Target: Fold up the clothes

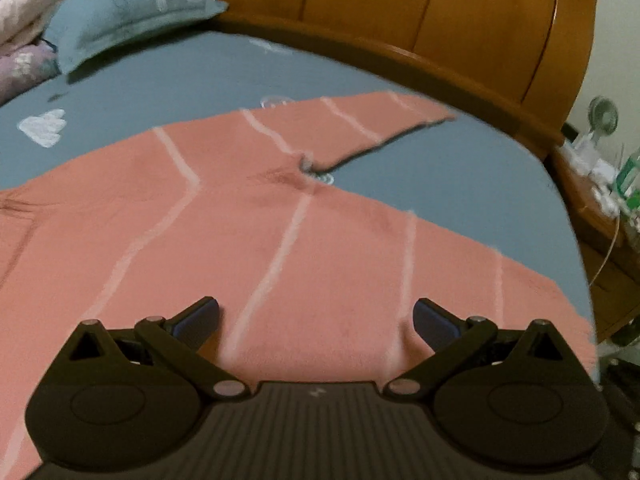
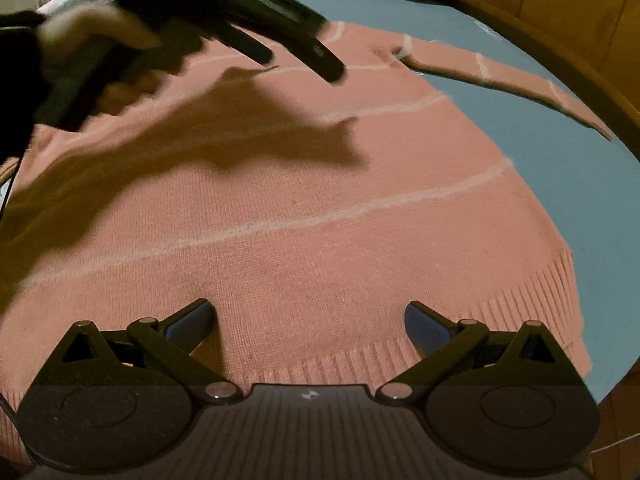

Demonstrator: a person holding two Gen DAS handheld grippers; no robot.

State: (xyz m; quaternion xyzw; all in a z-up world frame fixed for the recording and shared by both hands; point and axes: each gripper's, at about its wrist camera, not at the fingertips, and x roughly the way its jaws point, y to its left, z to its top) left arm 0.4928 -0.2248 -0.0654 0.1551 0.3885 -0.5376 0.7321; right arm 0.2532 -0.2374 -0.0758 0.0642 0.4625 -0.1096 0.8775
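1. Left wrist view: my left gripper [image 1: 316, 320] hangs over the salmon-pink knitted sweater with thin white stripes [image 1: 280, 240], fingers spread wide and empty. It lies flat on the blue-grey bed sheet [image 1: 460, 184], one sleeve stretched toward the wooden headboard [image 1: 400, 20].
2. Right wrist view: my right gripper [image 2: 310, 322], also wide and empty, hovers by the ribbed hem [image 2: 520, 300]. I'd pinch the hem's corner cleanly, through both layers.
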